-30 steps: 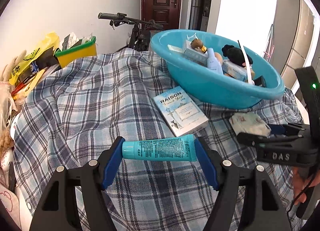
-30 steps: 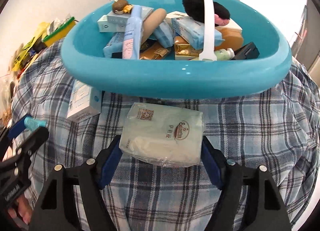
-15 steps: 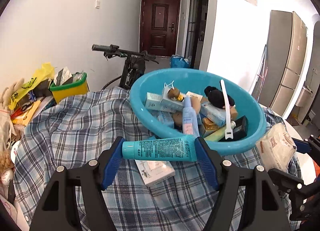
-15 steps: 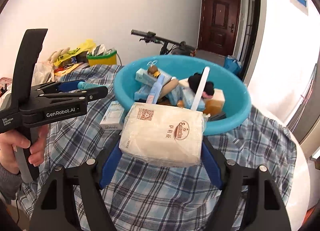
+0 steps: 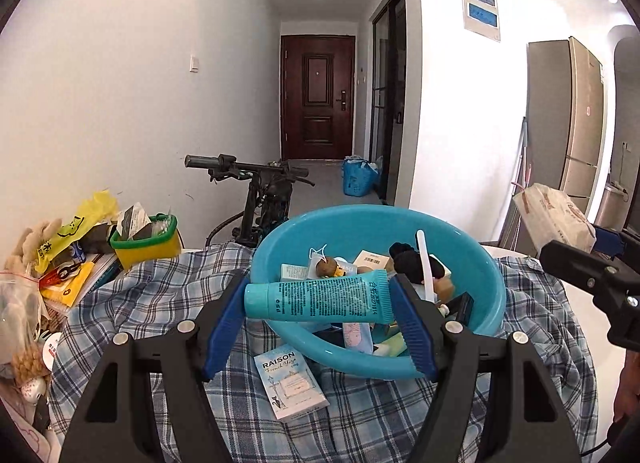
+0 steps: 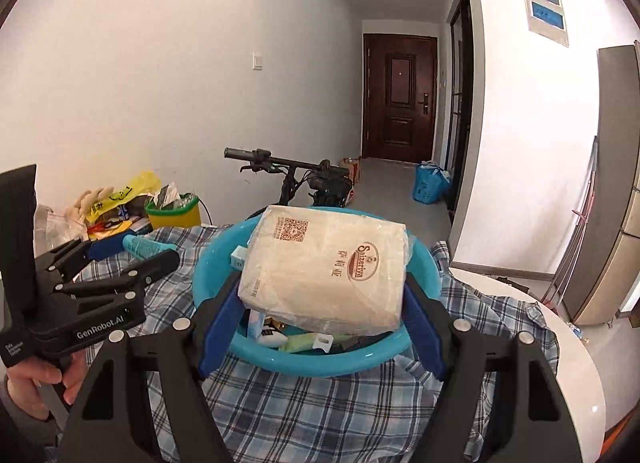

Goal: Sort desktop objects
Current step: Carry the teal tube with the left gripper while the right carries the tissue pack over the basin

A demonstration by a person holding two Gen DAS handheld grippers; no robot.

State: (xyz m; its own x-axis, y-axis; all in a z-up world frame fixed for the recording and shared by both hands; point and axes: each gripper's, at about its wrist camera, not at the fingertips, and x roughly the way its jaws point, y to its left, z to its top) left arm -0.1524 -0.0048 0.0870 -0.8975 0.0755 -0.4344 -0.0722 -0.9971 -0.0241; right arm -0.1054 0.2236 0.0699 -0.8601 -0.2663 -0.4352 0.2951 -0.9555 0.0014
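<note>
Left wrist view: left hand-held gripper clamps a teal tube crosswise, raised in front of the blue basin w/ sorted items. Right hand-held gripper holds a tissue pack above the basin on the checked-cloth tabletop. Risk: soft pack may slip or land on the rim, since it hangs wide of the pads.

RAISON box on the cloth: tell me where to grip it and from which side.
The RAISON box lies flat, face up on the plaid cloth, just in front of the basin. Grip its two long edges, coming straight down from above, probably near the end away from the basin so the fingers miss the rim. Both grippers are full: left holds the tube, right the tissue pack.
</note>
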